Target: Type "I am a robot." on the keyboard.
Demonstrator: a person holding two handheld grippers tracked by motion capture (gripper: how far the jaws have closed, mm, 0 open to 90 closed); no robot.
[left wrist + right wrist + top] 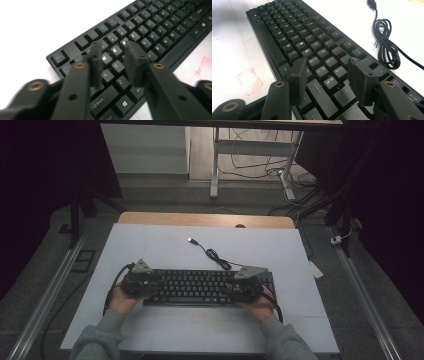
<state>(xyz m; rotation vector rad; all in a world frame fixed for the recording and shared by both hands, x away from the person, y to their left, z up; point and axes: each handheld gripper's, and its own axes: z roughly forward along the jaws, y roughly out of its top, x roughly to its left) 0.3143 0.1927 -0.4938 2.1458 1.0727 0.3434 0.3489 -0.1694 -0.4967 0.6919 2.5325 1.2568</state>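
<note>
Tools point(150, 285) point(234, 287) hover, parted, over both keyboard point(200, 286) ends.

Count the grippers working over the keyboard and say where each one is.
2. The left gripper hangs over the left end of the keyboard, the right gripper over its right end. Each has its jaws apart above the keys, holding nothing.

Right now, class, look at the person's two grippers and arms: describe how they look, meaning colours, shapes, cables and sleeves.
Both the left gripper and the right gripper are black, each topped by a grey three-cornered plate. Flat black jaws sit on long arms with brass-coloured rivets. A black cable loops from each. The person wears grey sleeves.
</note>
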